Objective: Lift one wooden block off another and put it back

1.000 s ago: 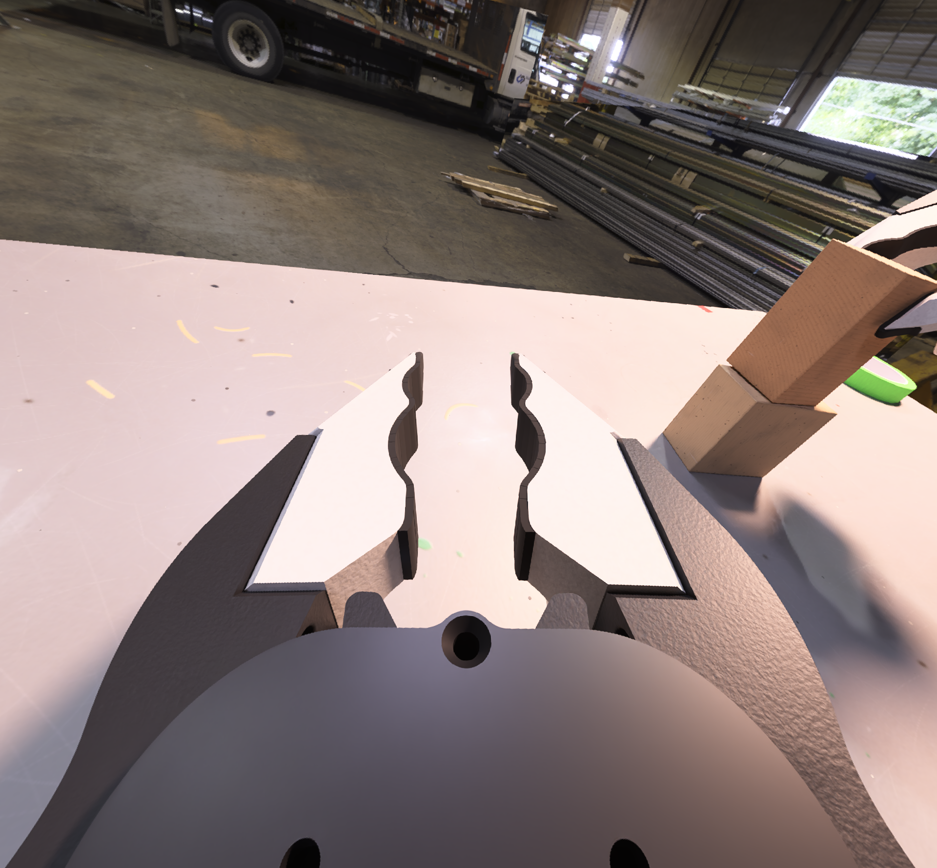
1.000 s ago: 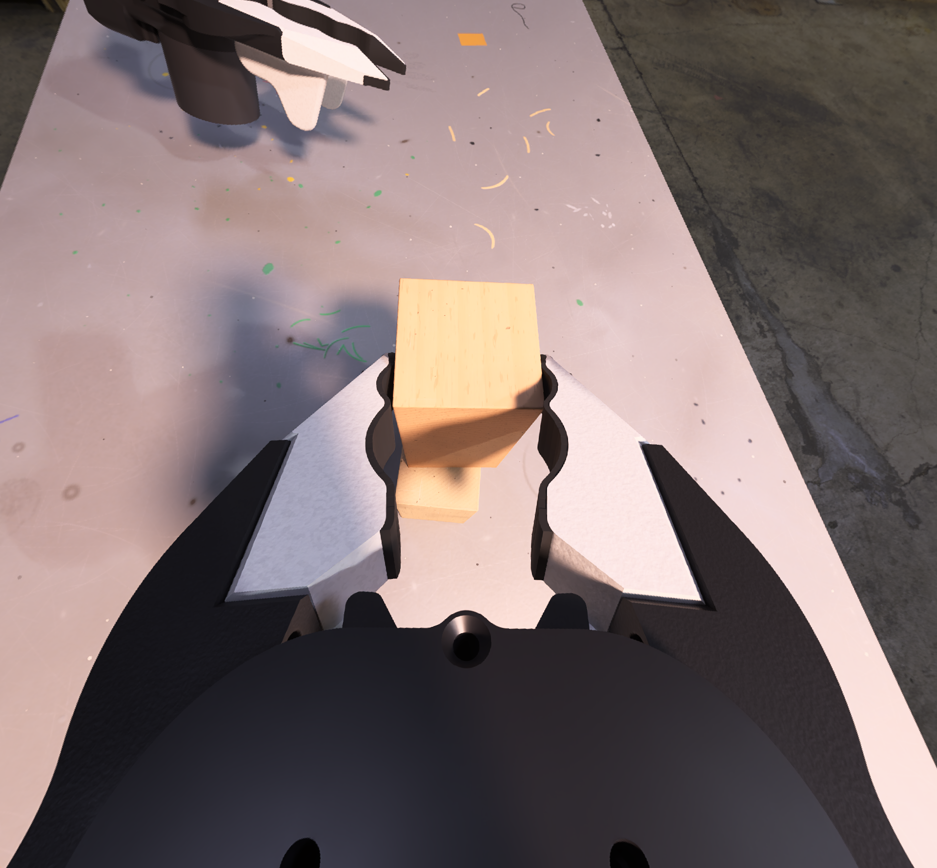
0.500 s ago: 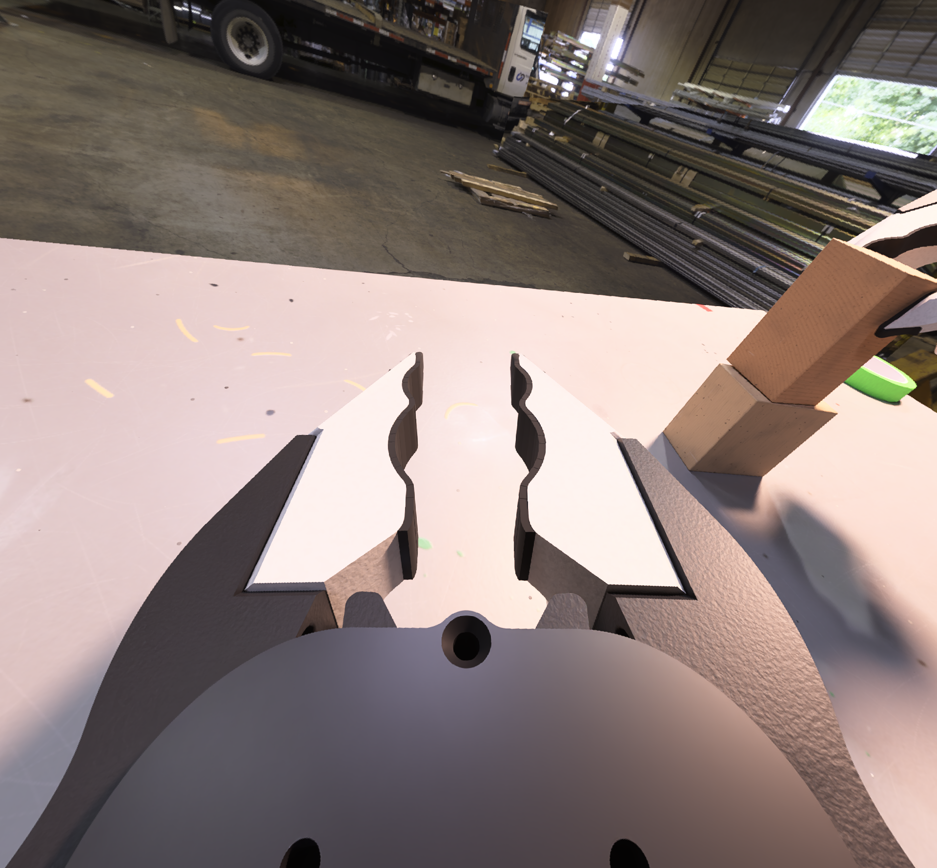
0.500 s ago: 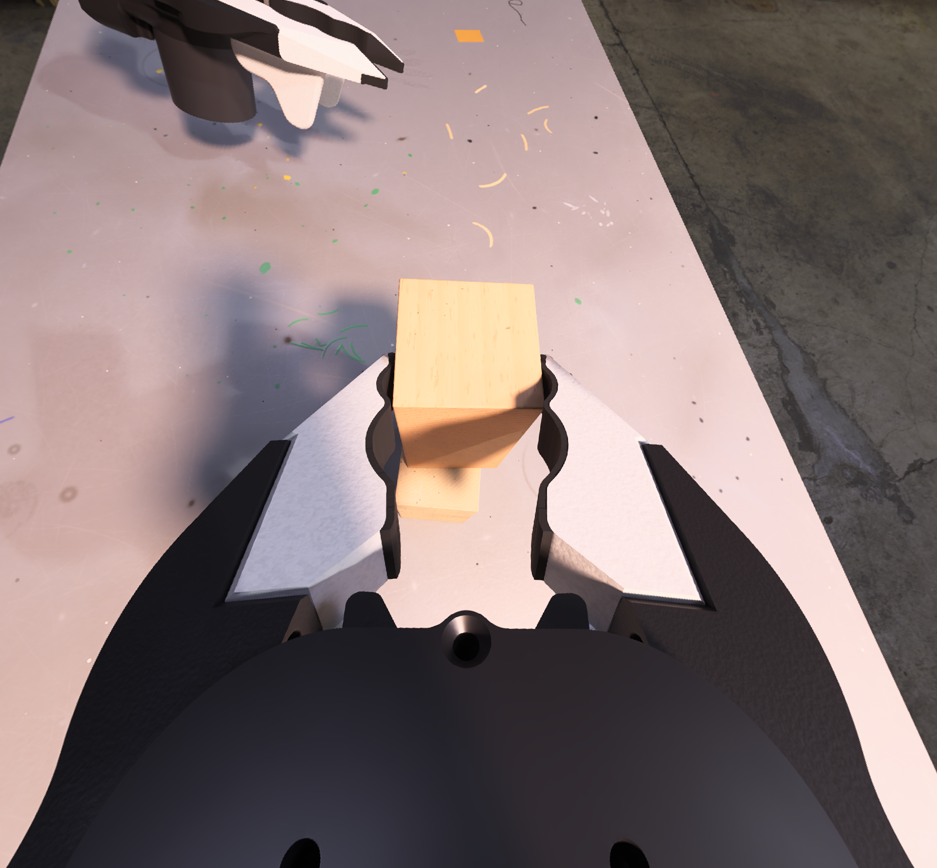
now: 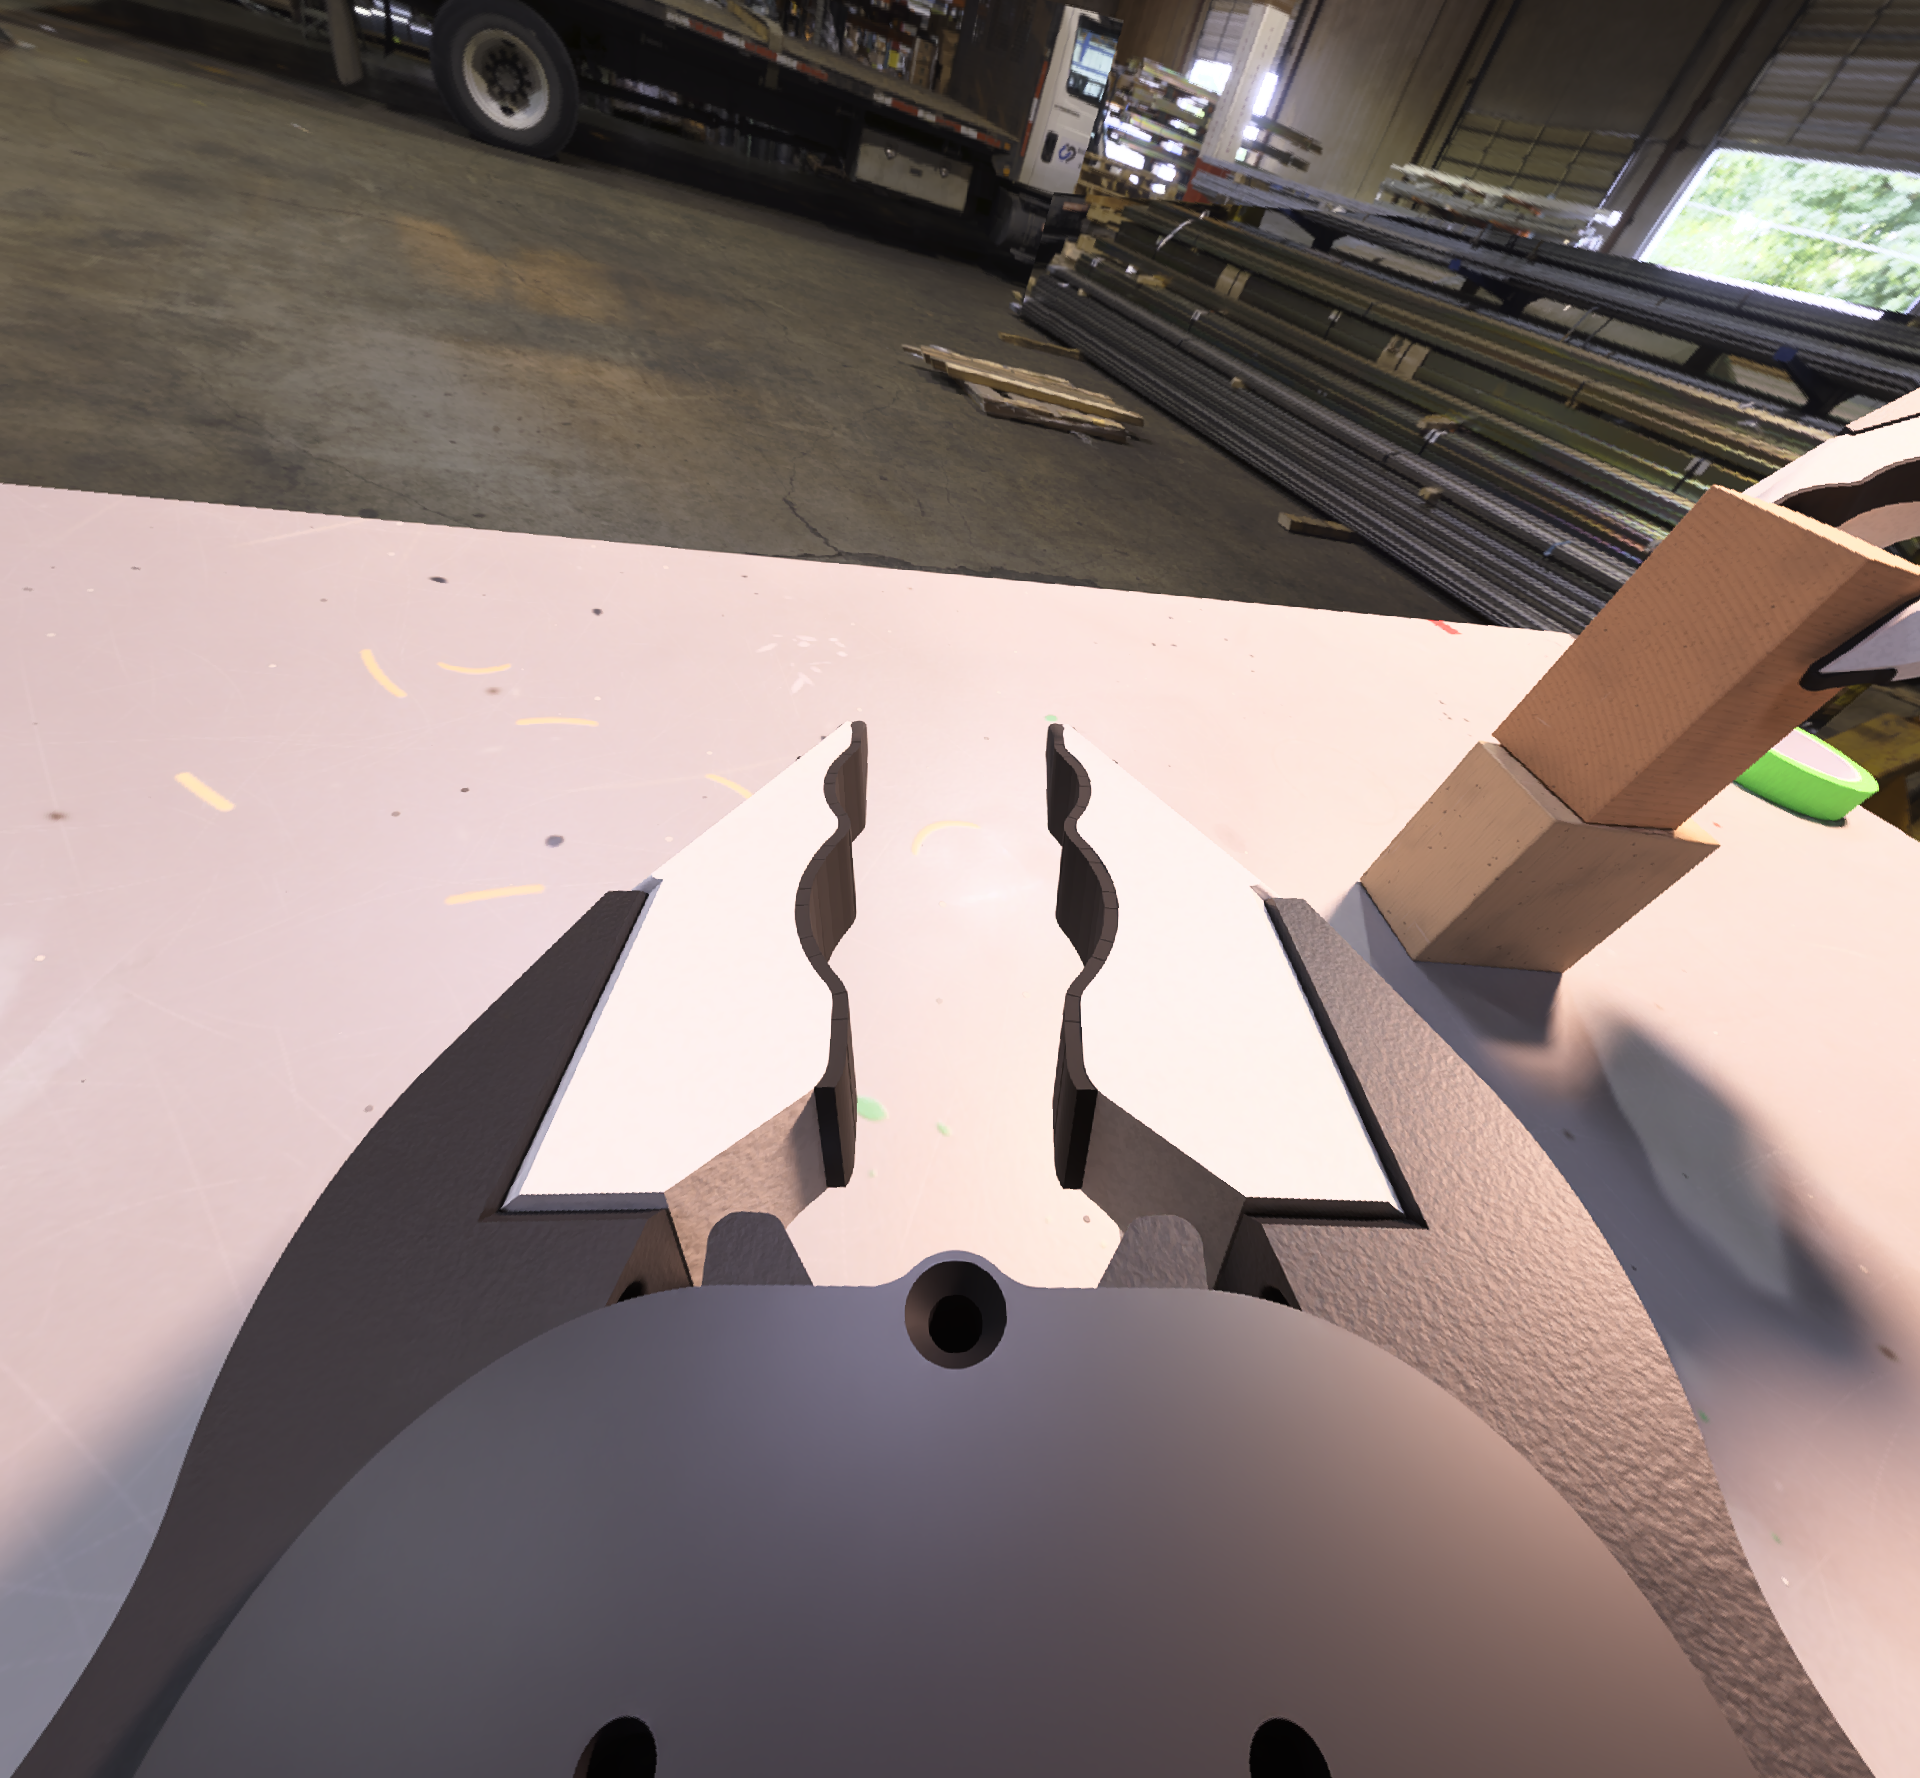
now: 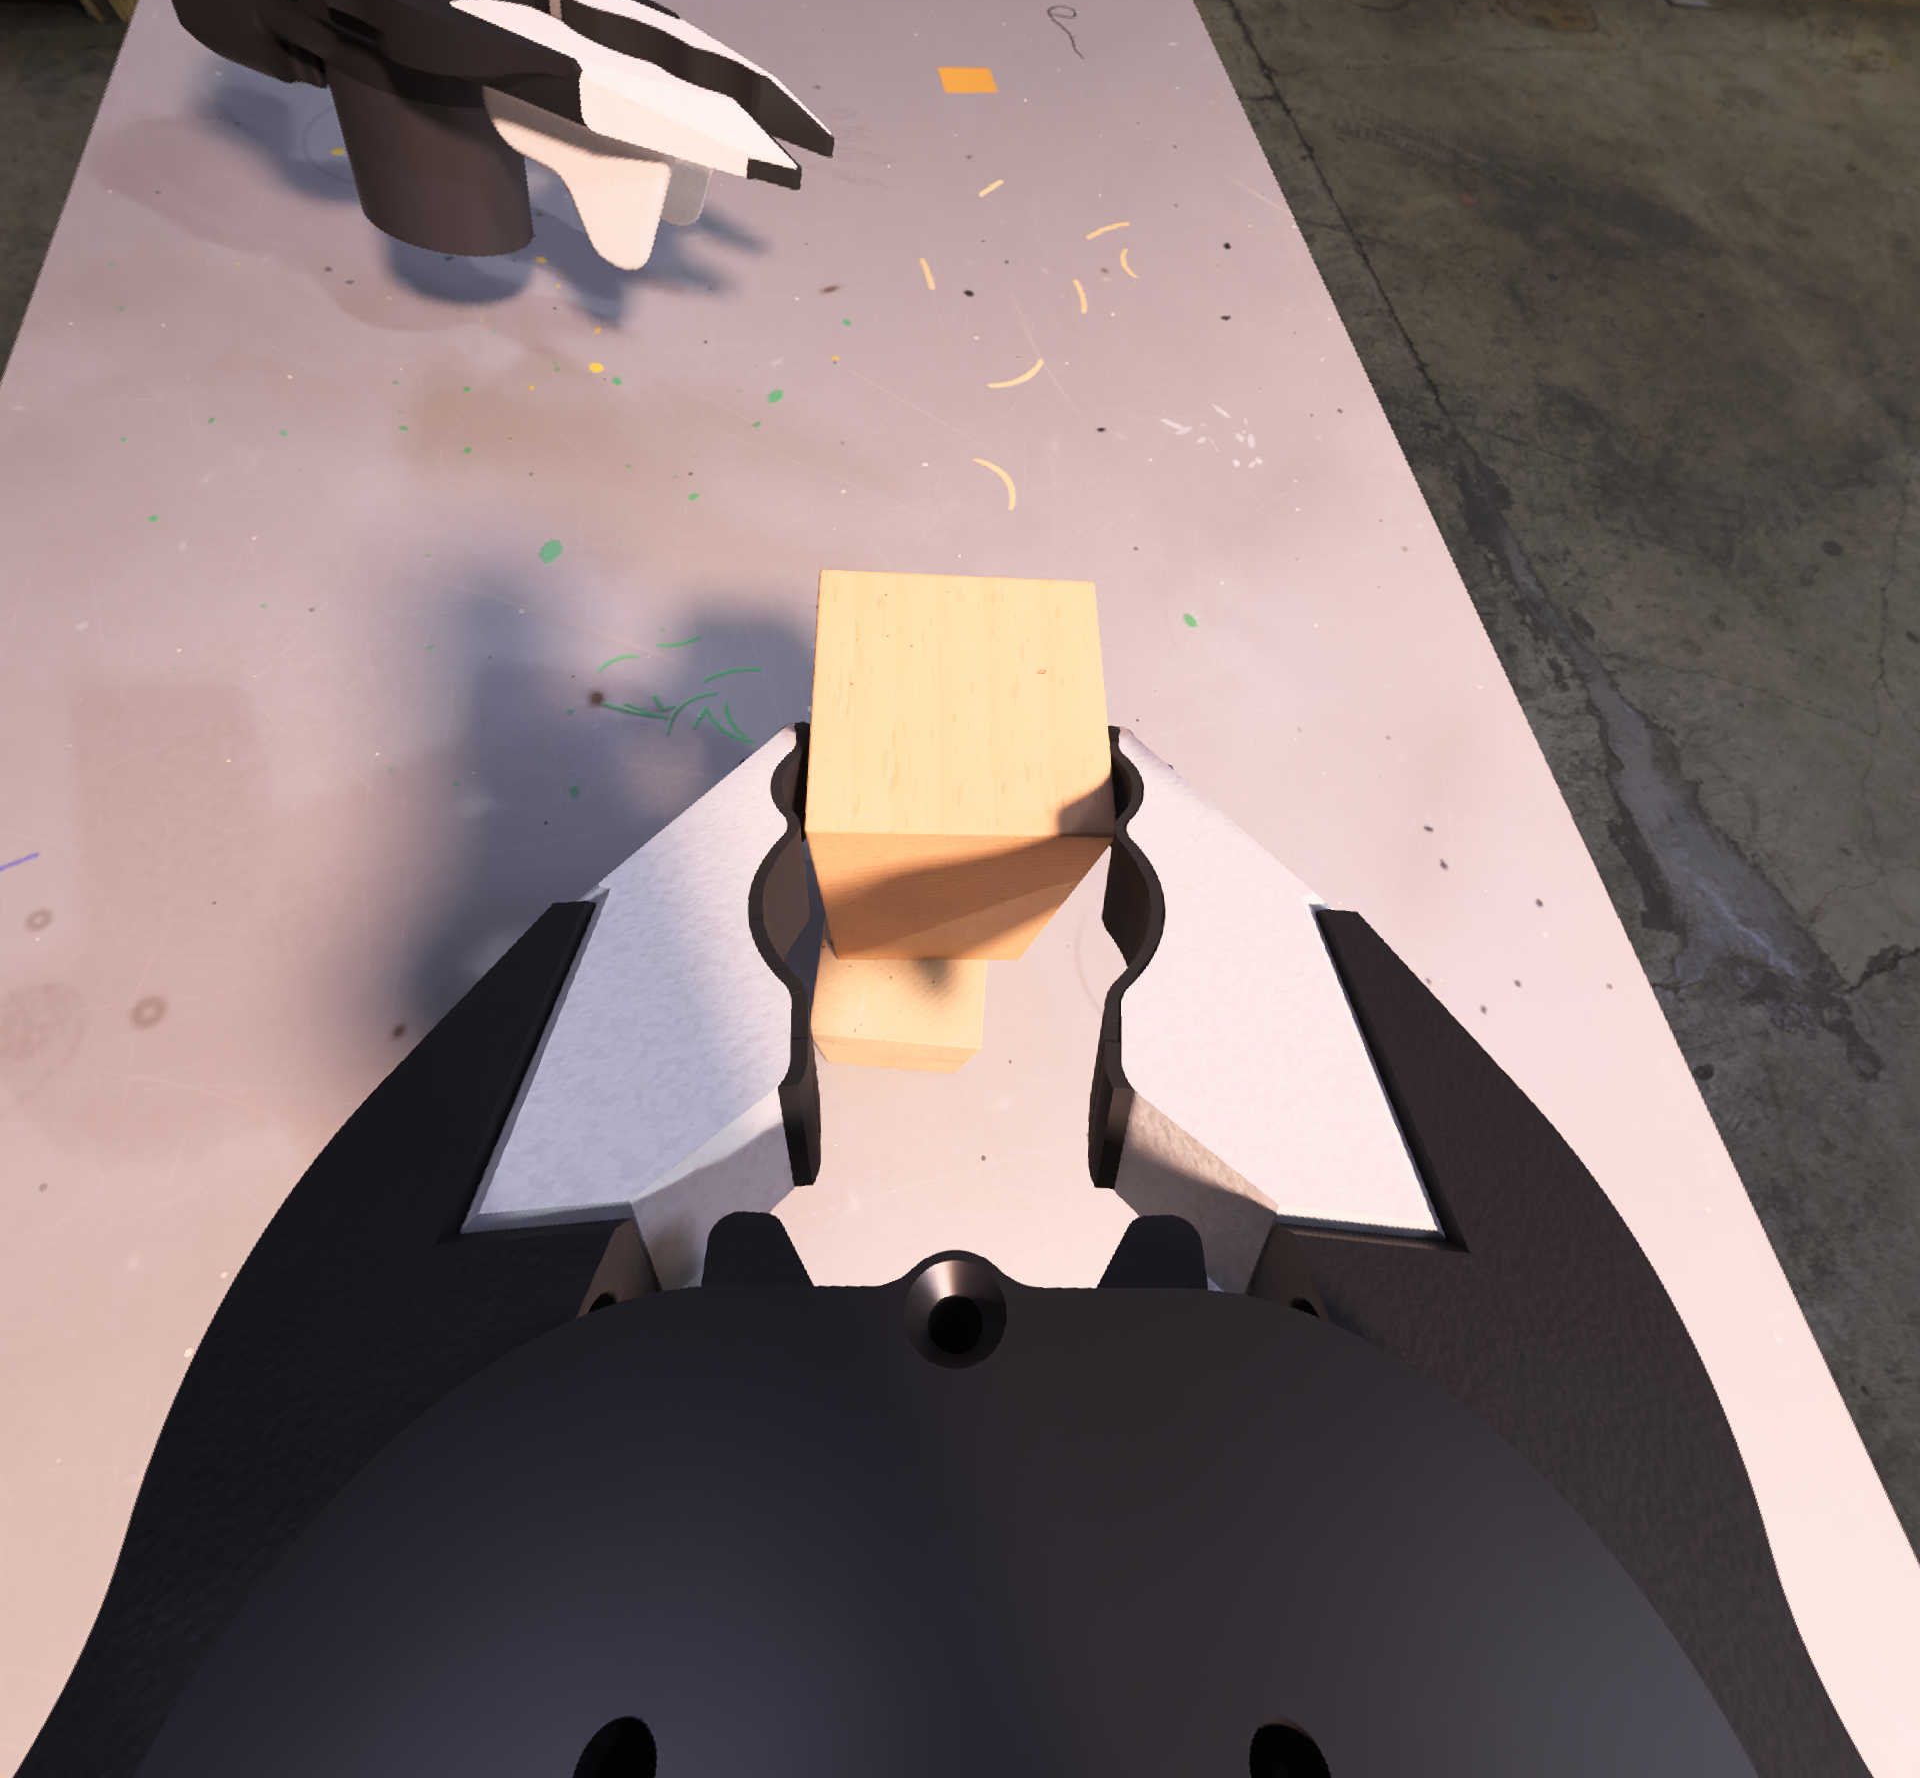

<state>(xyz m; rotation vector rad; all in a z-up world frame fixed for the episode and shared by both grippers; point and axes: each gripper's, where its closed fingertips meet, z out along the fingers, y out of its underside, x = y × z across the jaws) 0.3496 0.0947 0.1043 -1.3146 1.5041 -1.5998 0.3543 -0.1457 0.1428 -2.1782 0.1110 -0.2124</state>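
Observation:
Two light wooden blocks stand stacked on the pale table (image 6: 312, 689). My right gripper (image 6: 956, 752) is shut on the upper block (image 6: 951, 700), its fingers (image 6: 1226, 949) pressed to both sides. The lower block (image 6: 899, 1011) shows just under it. In the left wrist view the upper block (image 5: 1683, 668) leans on top of the lower block (image 5: 1507, 866), touching it, at the far right. My left gripper (image 5: 954, 741) is open and empty, low over the table to the left of the stack. It also shows in the right wrist view (image 6: 802, 159), far back left.
A green tape roll (image 5: 1813, 783) lies behind the stack near the table's far edge. A small orange square (image 6: 966, 79) is marked on the table. The table's long edge (image 6: 1558, 845) runs close to the right of the blocks, with concrete floor beyond.

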